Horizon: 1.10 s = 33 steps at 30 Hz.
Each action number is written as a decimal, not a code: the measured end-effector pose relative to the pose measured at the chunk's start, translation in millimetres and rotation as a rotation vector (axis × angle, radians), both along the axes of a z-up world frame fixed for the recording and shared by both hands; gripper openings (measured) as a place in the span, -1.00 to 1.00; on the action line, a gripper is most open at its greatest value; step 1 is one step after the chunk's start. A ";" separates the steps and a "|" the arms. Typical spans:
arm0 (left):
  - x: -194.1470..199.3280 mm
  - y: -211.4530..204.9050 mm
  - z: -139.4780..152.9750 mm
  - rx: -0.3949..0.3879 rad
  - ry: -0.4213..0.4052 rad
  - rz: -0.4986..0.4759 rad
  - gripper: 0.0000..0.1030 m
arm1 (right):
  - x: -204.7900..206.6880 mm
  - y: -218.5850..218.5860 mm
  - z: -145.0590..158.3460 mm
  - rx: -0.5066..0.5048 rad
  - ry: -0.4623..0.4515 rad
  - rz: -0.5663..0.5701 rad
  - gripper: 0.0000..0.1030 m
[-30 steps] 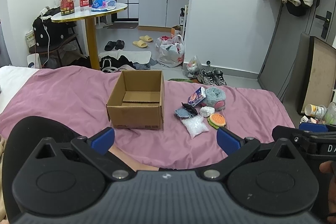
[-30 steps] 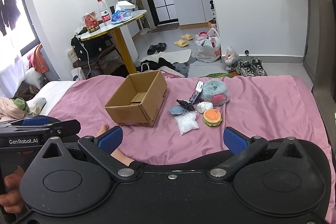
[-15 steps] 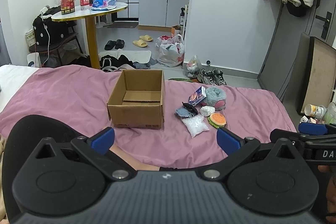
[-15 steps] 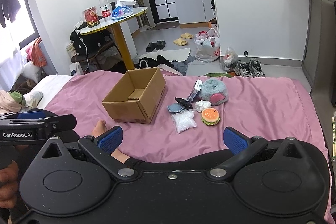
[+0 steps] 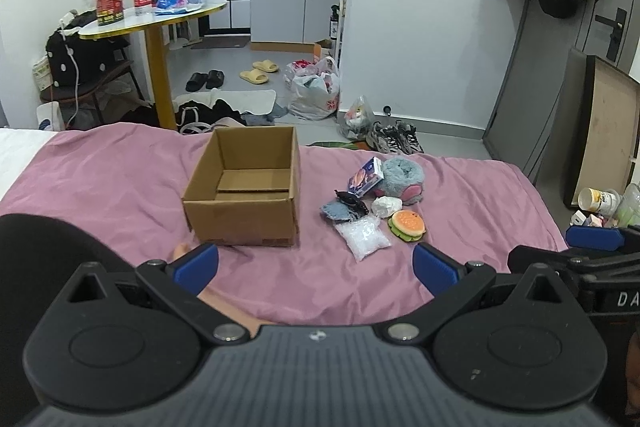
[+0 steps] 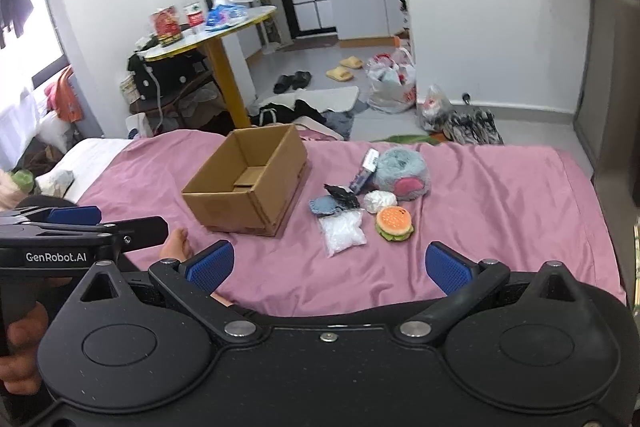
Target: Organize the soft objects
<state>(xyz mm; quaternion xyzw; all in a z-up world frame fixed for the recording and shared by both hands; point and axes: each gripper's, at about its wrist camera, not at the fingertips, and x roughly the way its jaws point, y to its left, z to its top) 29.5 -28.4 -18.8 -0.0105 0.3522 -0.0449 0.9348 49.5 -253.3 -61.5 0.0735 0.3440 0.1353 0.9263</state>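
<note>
While both tools [image 5: 315, 262] [image 6: 327, 262] gape wide and empty, the cardboard box [image 5: 244, 187] hides its floor's near part.

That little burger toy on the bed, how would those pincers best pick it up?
The burger toy lies tilted at the cluster's near edge. Come from above on the near side with open jaws and pinch across its round edge. The white bundle crowds its far side.

The right gripper [image 5: 592, 239] runs off the left wrist frame's right edge, its lettering cut short. The cardboard box [image 6: 248, 183] hides its own near floor. The small packet's [image 5: 365, 177] print is too small to read.
</note>
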 end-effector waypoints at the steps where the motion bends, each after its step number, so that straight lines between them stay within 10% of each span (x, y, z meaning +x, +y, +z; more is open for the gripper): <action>1: 4.3 -1.3 -1.3 0.000 0.002 0.000 0.99 | 4.0 -2.3 -3.2 0.006 0.009 -0.008 1.00; 33: 116.4 -23.1 -73.1 -0.052 0.152 -0.034 0.75 | 94.8 -31.8 -65.4 0.151 0.118 -0.129 0.79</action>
